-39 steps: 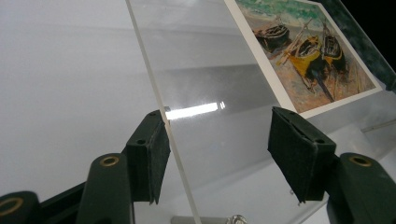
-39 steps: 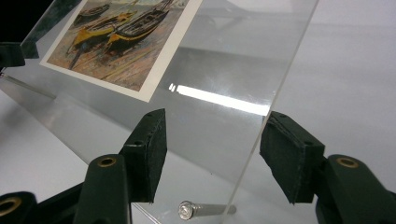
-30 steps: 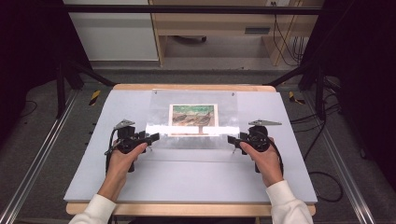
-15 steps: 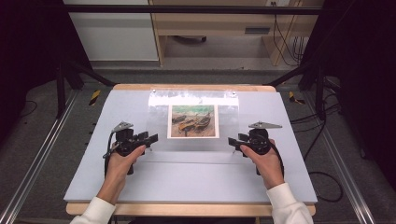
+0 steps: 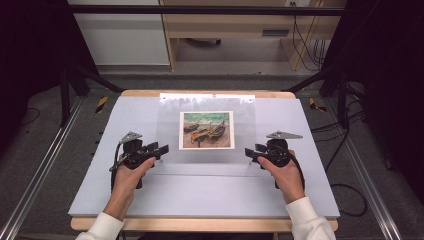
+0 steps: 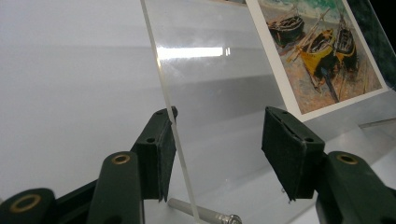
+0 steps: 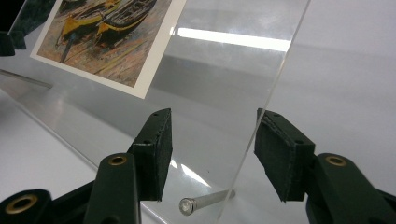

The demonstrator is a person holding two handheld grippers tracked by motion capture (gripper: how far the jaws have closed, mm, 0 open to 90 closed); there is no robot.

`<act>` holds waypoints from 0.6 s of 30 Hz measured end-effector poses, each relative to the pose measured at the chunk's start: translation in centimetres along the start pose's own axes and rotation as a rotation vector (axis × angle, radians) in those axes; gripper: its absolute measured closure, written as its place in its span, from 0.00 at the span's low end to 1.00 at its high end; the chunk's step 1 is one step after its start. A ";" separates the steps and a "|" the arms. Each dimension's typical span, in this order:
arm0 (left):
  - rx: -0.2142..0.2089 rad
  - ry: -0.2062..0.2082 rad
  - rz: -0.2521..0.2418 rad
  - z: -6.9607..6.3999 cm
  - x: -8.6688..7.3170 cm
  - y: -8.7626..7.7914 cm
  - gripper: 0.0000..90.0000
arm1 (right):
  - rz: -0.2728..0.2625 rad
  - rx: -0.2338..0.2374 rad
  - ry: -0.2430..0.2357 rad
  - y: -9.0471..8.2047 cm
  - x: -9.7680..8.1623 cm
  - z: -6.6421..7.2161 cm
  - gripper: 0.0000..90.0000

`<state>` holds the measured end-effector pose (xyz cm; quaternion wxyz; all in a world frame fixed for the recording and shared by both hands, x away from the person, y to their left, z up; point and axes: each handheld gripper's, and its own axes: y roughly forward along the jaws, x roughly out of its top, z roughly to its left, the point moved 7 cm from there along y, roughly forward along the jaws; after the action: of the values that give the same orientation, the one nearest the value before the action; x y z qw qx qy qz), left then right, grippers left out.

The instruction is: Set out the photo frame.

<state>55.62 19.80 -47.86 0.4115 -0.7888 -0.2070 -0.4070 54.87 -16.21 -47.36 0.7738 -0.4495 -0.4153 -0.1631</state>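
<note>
A clear acrylic plate [image 5: 167, 120] lies across the middle of the grey mat, over a print of beached boats [image 5: 206, 130]. My left gripper [image 5: 162, 149] is at the plate's left edge. In the left gripper view its jaws [image 6: 220, 114] straddle that edge [image 6: 163, 93], which runs along one pad while the other stands apart. My right gripper [image 5: 248, 151] straddles the right edge [image 7: 275, 70] the same way [image 7: 213, 114]. Both pairs of jaws have just been closing a little and neither clamps the plate. A small metal pin [image 7: 205, 200] lies under the plate.
The grey mat [image 5: 200, 190] covers a wooden table [image 5: 200, 224]. Metal rails [image 5: 40, 175] run along both sides on the floor. Black stand legs [image 5: 345, 85] and cables [image 5: 345, 200] lie to the right, and a cabinet [image 5: 120, 35] stands beyond.
The plate with the print has tipped back from a raised, glaring tilt to lying flatter on the mat. Both hands stay almost where they were, and the jaws have narrowed slightly.
</note>
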 end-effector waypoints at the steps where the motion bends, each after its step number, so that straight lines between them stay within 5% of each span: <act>1: 0.000 -0.001 -0.001 0.0 0.0 0.0 0.50 | 0.000 0.001 0.000 0.0 0.0 0.0 0.53; 18: 0.017 0.020 -0.001 -0.5 -0.4 -0.7 0.51 | -0.002 -0.008 -0.017 -0.5 -0.4 0.3 0.57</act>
<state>54.70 19.81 -47.75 0.4198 -0.7812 -0.2067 -0.4132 54.16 -16.34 -47.31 0.7685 -0.4536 -0.4214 -0.1617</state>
